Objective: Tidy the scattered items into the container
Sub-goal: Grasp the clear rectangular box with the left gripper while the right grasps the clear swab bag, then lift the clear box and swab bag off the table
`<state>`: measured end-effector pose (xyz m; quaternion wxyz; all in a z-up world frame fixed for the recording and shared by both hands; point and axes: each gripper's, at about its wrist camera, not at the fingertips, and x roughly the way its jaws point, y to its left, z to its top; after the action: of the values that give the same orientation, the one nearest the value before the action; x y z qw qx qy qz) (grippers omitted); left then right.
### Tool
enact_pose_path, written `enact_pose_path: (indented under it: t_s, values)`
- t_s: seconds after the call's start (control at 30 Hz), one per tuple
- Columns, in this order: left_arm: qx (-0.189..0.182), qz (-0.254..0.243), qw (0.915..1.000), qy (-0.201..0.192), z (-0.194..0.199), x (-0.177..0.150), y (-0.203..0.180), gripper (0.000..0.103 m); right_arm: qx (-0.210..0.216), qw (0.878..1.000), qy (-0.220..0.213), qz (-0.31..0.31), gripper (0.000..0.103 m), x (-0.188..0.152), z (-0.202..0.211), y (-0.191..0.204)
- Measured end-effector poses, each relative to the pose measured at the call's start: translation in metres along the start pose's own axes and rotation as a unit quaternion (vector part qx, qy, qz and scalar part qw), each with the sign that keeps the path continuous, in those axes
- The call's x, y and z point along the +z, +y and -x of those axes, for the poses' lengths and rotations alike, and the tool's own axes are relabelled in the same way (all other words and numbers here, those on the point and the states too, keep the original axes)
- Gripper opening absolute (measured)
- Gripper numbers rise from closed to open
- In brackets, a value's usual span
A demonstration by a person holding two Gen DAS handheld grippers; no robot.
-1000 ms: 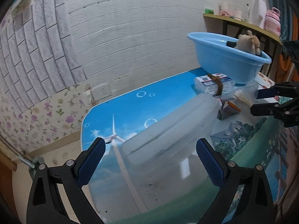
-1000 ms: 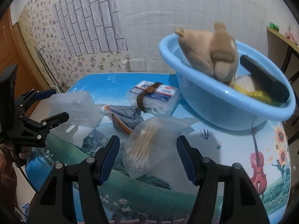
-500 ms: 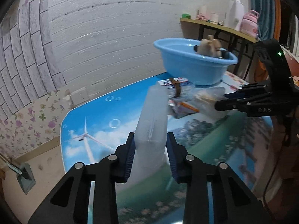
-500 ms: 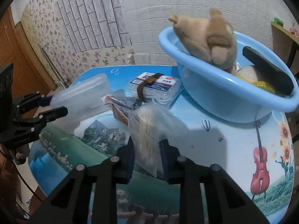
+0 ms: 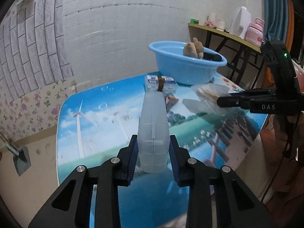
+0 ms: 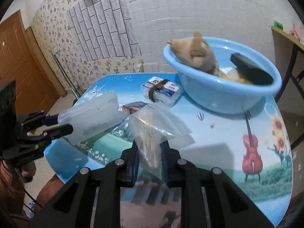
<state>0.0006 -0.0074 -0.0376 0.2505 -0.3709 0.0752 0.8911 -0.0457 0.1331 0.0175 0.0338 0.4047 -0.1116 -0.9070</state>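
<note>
Fingers first: left gripper (image 5: pixel 153 158) has its fingers (image 5: pixel 133 157) clamped on the near end of the clear box (image 5: pixel 153 131), which is held on edge and clear of the table (image 5: pixel 106 114); nothing visible inside it, though the plastic is cloudy. Right gripper (image 6: pixel 149 158) pinches the lower end of the bag (image 6: pixel 152 131) of thin sticks, fingers (image 6: pixel 135 159) nearly together with the bag crumpled between them, bag lifted off the table too. Progress, judging by layout: partly done. Both held items are near the table's middle and not yet at the basin (image 6: pixel 228 98), so two carries and two drops are pending. Left on the table: a foil packet (image 6: pixel 131 107) lying flat between box and bag, and a labelled pack (image 6: pixel 161 91) with a brown band around it, just beside the basin's near wall. That makes four items outstanding, as far as I can see. Basin sits at the far right of the table, near the wall, and already holds a tan plush (image 6: pixel 195 54) propped against its left rim, a black bar-shaped thing (image 6: pixel 250 71) leaning on the right rim, plus something yellow (image 6: pixel 235 79) and something pale low in the bottom; can't identify those two. Room remains in the basin's middle for the box, likely laid flat.
</note>
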Motion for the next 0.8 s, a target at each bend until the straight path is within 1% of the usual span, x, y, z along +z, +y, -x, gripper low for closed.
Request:
enact_pose_path:
  t_s: [0.07, 0.2, 0.4, 0.63, 0.7, 0.8]
  values:
    - [0.007, 0.008, 0.9999, 0.006, 0.003, -0.006, -0.006, 0.030, 0.000, 1.000, 0.000, -0.001, 0.020, -0.004, 0.005, -0.002]
    - [0.019, 0.030, 0.9991, 0.021, 0.002, -0.013, -0.010, 0.031, -0.015, 1.000, -0.005, 0.024, 0.020, -0.010, 0.013, 0.003]
    - [0.035, 0.062, 0.9970, 0.029, -0.009, -0.006, -0.009, 0.031, -0.019, 1.000, 0.005, 0.013, 0.020, -0.019, 0.018, -0.006]
    - [0.071, 0.055, 0.9948, 0.048, -0.027, 0.004, -0.012, 0.032, -0.029, 0.999, 0.012, 0.015, 0.021, -0.026, 0.016, -0.010]
    - [0.076, 0.056, 0.9943, 0.050, -0.031, 0.006, -0.013, 0.032, -0.034, 0.999, 0.018, 0.018, 0.023, -0.028, 0.013, -0.010]
    - [0.080, 0.055, 0.9935, 0.059, -0.040, 0.007, -0.014, 0.032, -0.036, 0.999, 0.025, 0.027, 0.023, -0.031, 0.007, -0.009]
